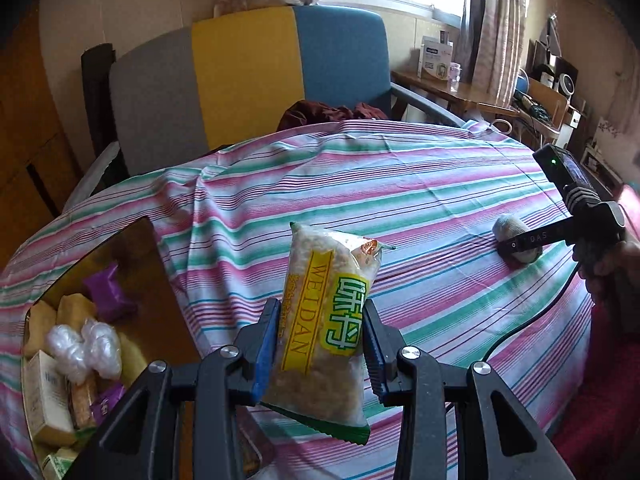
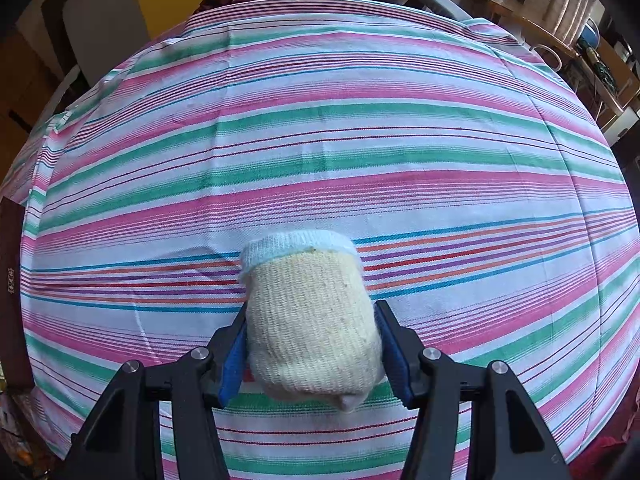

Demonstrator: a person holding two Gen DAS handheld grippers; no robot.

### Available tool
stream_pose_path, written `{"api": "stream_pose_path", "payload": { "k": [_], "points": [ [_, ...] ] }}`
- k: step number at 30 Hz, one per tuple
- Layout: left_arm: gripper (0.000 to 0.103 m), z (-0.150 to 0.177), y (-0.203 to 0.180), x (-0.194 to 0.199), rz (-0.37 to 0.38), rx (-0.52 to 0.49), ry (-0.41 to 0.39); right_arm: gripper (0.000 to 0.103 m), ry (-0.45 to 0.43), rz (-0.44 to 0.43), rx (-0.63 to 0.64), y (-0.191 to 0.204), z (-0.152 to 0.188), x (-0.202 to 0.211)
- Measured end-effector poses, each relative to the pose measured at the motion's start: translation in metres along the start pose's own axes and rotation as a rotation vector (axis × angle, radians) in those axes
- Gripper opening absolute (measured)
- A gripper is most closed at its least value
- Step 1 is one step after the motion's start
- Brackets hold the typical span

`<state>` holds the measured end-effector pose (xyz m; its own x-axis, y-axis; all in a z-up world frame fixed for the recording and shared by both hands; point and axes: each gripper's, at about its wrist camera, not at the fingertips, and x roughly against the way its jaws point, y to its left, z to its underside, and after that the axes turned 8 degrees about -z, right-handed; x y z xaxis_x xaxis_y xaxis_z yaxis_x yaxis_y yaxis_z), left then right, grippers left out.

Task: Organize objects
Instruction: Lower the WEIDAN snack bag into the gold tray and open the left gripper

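the left gripper point(image 1: 320, 344) is clamped on a clear snack packet point(image 1: 326, 320) with a yellow and green label, its blue pads pressed against both sides of the packet's middle, so the jaws stand only a packet's width apart. the packet hangs clear above the striped cloth point(image 1: 420, 184) that covers the table. just to the left, below the gripper, sits a brown box point(image 1: 160, 280) holding a purple packet point(image 1: 108, 292), two clear wrapped bundles point(image 1: 86, 346) and some small cartons.

the right gripper point(image 2: 312, 344) points steeply down and has its pads against both sides of a rolled cream sock point(image 2: 310, 320) with a pale blue cuff; the jaws are about half open around it. the sock rests on the striped cloth, well apart from the box, and shows in the left wrist view at the far right edge of the table. behind the table stands a grey, yellow and blue chair point(image 1: 248, 76).
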<state>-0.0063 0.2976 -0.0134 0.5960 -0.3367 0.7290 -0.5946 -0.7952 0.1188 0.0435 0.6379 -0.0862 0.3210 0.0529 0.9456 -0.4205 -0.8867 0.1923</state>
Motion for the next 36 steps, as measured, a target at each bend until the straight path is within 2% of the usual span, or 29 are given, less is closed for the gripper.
{"api": "stream_pose_path", "payload": {
  "k": [9,12,16,20,23,26,28,34,36],
  "points": [
    [0.039,0.010,0.022,0.003,-0.021,0.039,0.007,0.058,0.000,0.006,0.005,-0.005,0.000,0.002],
    [0.039,0.013,0.043,0.003,-0.009,0.093,0.031,0.058,0.000,0.011,0.009,-0.005,-0.001,0.002],
    [0.039,0.019,0.099,-0.004,0.000,0.267,0.098,0.058,0.000,0.017,0.015,-0.007,-0.003,0.002],
    [0.039,0.025,0.162,-0.012,-0.041,0.450,0.144,0.058,-0.001,0.023,0.020,0.001,-0.004,-0.001],
    [0.039,0.025,0.192,-0.020,-0.047,0.550,0.169,0.058,-0.001,0.024,0.022,0.005,-0.007,-0.004],
    [0.039,0.023,0.200,-0.030,-0.051,0.589,0.192,0.058,-0.005,0.027,0.005,-0.007,-0.004,-0.001],
    [0.039,0.020,0.200,-0.038,-0.064,0.598,0.207,0.058,-0.005,0.028,0.004,0.000,-0.006,-0.004],
    [0.039,0.017,0.204,-0.075,-0.013,0.721,0.324,0.058,-0.006,0.028,0.004,0.002,-0.008,-0.006],
    [0.039,0.015,0.202,-0.082,-0.028,0.725,0.341,0.058,-0.006,0.027,0.003,0.003,-0.007,-0.005]
  ]
}}
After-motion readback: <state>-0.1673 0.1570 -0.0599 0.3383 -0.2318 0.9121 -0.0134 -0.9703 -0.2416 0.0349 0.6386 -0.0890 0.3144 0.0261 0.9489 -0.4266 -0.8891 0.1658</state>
